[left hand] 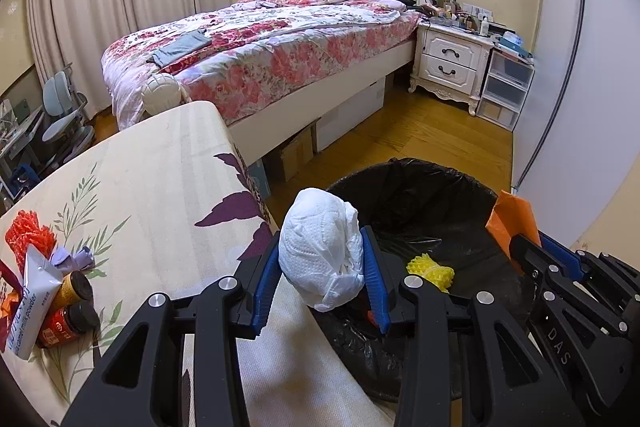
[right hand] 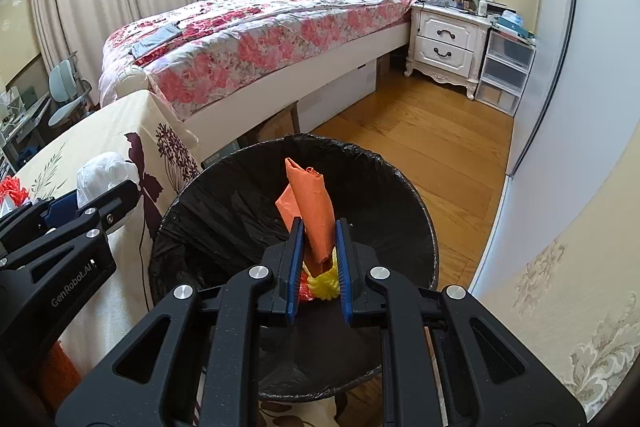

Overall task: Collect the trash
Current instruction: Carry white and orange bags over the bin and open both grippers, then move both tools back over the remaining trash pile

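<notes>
Floral bedding is covering the bed [left hand: 260,43] that is filling the far side of the room, with a white nightstand [left hand: 452,63] crowding its corner. Nearer, the desk [left hand: 152,195] in its leaf-print cloth is butting against the black-lined trash bin [right hand: 404,187], whose near rim is disappearing behind the tool frames. The left tool [left hand: 322,267] is pinching a crumpled white tissue wad [left hand: 320,247] at the desk edge beside the bin's rim. The right tool [right hand: 318,261] is clamping a folded orange paper [right hand: 312,203] over the bin's mouth. Yellow foam netting [left hand: 432,269] is lying inside the bin, half hidden in the right wrist view. Red netting [left hand: 28,231], a milk powder pouch [left hand: 32,307] and two small jars [left hand: 74,303] are sitting at the desk's left, partly cut off.
</notes>
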`<action>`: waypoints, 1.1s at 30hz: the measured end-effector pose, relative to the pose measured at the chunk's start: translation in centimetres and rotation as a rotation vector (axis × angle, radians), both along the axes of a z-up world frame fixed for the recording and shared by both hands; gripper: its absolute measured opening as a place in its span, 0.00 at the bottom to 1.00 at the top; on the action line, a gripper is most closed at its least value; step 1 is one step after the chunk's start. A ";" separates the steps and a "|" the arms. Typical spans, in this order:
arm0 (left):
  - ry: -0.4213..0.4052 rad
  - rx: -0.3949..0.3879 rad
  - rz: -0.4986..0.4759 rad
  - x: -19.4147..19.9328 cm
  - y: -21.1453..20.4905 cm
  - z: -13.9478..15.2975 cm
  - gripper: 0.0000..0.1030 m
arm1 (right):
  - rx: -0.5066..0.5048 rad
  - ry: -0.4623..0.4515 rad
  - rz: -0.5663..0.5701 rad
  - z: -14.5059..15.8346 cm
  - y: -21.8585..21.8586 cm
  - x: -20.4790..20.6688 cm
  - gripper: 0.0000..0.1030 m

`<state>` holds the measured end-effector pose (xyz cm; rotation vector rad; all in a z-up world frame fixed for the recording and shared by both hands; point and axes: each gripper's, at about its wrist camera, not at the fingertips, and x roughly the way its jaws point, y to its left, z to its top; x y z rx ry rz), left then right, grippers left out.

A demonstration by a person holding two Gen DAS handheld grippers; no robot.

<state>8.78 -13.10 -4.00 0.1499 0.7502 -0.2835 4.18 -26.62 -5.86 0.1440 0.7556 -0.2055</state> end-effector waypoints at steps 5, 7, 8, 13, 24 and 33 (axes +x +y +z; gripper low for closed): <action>-0.001 0.012 -0.012 0.0 -0.3 -0.1 0.53 | 0.009 0.004 -0.010 -0.2 -0.4 0.2 0.17; -0.015 0.010 -0.001 -0.1 -0.2 0.2 0.68 | 0.011 0.002 -0.019 -0.2 -0.5 0.1 0.20; -0.026 0.007 0.005 -0.3 -0.1 0.3 0.73 | 0.011 0.001 -0.023 -0.2 -0.6 0.0 0.28; -0.045 0.031 0.012 -0.6 0.2 0.6 0.76 | -0.001 -0.010 -0.040 0.1 -0.6 -0.3 0.35; -0.034 -0.015 0.078 -2.4 3.9 1.9 0.77 | -0.014 -0.029 -0.031 1.7 0.7 -1.4 0.49; -0.054 -0.046 0.162 -4.5 8.6 3.7 0.78 | -0.019 -0.039 0.027 2.8 3.5 -1.8 0.50</action>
